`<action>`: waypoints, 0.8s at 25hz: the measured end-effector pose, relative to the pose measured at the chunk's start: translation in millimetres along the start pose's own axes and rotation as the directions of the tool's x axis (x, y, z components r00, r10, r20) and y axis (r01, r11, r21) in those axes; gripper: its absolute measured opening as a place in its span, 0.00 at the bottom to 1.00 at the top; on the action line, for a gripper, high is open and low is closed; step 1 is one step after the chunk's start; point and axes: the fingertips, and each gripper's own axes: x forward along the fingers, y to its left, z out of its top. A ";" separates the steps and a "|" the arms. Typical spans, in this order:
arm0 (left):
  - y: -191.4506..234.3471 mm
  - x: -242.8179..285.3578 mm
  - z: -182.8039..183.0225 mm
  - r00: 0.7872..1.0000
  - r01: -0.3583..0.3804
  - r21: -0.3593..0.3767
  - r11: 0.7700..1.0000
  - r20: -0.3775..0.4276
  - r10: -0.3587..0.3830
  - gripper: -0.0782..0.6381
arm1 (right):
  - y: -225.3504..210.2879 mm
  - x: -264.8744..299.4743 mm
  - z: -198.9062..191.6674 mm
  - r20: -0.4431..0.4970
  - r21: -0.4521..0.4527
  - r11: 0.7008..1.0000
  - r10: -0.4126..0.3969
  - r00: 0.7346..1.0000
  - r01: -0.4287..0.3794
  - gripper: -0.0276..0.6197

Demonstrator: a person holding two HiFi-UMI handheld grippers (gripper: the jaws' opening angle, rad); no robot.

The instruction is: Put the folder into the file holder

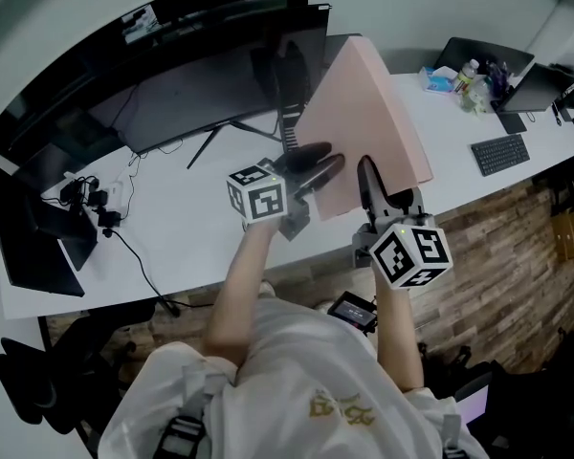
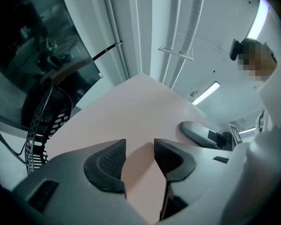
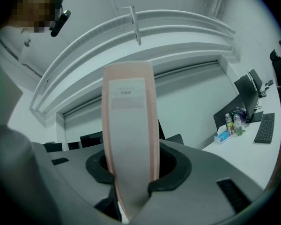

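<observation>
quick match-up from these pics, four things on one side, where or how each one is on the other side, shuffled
Things:
1. folder
2. file holder
3. keyboard
4. right gripper

Places or states:
a. black mesh, on the desk by the monitor
b. shut on the labelled spine
c. pink, held up over the desk
d. lying flat at the desk's far right

Pairs: 1-c, 2-a, 3-d, 4-b

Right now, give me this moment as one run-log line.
folder: lifted off desk, tilted | right gripper: shut on folder spine | left gripper: jaws apart against folder face | file holder: folder not yet in
</observation>
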 end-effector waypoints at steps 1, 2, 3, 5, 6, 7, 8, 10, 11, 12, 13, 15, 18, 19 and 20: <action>2.2 -0.5 1.0 1.000 0.002 0.002 1.000 -0.006 -0.002 0.37 | 0.9 2.3 -1.0 0.000 0.000 1.000 -0.004 1.000 0.004 0.29; 4.2 -1.0 1.7 1.000 0.004 0.003 1.000 -0.011 -0.004 0.38 | 1.5 4.4 -1.9 -0.001 0.000 1.000 -0.010 1.000 0.010 0.29; 6.4 -1.7 2.4 1.000 0.007 0.003 1.000 -0.016 -0.007 0.38 | 2.4 6.7 -3.0 -0.002 -0.001 1.000 -0.015 1.000 0.015 0.29; 11.4 -4.5 5.0 1.000 0.012 0.000 1.000 -0.019 -0.012 0.38 | 5.4 12.1 -5.0 -0.002 -0.004 1.000 -0.022 1.000 0.022 0.29; 14.0 -6.1 6.8 1.000 0.015 -0.003 1.000 -0.018 -0.015 0.38 | 7.2 15.0 -5.8 -0.002 -0.007 1.000 -0.024 1.000 0.024 0.29; 16.7 -7.5 8.7 1.000 0.018 -0.005 1.000 -0.017 -0.018 0.38 | 8.9 18.1 -6.4 -0.001 -0.010 1.000 -0.025 1.000 0.025 0.29; 19.4 -8.7 10.5 1.000 0.020 -0.007 1.000 -0.015 -0.020 0.38 | 10.4 21.3 -7.0 -0.001 -0.013 1.000 -0.027 1.000 0.027 0.29; 24.9 -11.0 13.2 1.000 0.027 -0.013 1.000 -0.015 -0.027 0.37 | 13.3 27.3 -8.5 -0.001 -0.017 0.999 -0.033 0.999 0.033 0.29; 27.5 -12.0 14.1 0.999 0.031 -0.017 0.999 -0.016 -0.031 0.38 | 14.7 29.9 -9.5 -0.003 -0.020 0.999 -0.038 0.999 0.038 0.29; 29.9 -12.9 14.8 0.999 0.035 -0.021 0.999 -0.018 -0.036 0.38 | 16.1 32.3 -10.4 -0.004 -0.024 0.999 -0.043 0.999 0.043 0.29; 32.1 -13.6 15.5 0.999 0.040 -0.025 0.999 -0.020 -0.041 0.38 | 17.2 34.5 -11.2 -0.005 -0.027 0.998 -0.049 0.999 0.048 0.29; 36.1 -15.1 16.9 0.998 0.050 -0.032 0.998 -0.021 -0.051 0.37 | 18.8 38.6 -12.8 -0.006 -0.030 0.998 -0.058 0.998 0.058 0.29; 42.0 -18.1 19.2 0.998 0.064 -0.042 0.997 -0.020 -0.064 0.37 | 22.0 44.5 -15.6 -0.009 -0.035 0.997 -0.069 0.998 0.069 0.29; 44.0 -18.8 20.0 0.997 0.067 -0.046 0.997 -0.020 -0.068 0.37 | 23.1 46.7 -16.2 -0.010 -0.040 0.997 -0.073 0.997 0.073 0.29; 46.0 -19.4 20.7 0.997 0.070 -0.050 0.996 -0.020 -0.071 0.37 | 24.1 48.9 -16.9 -0.012 -0.045 0.996 -0.077 0.997 0.076 0.29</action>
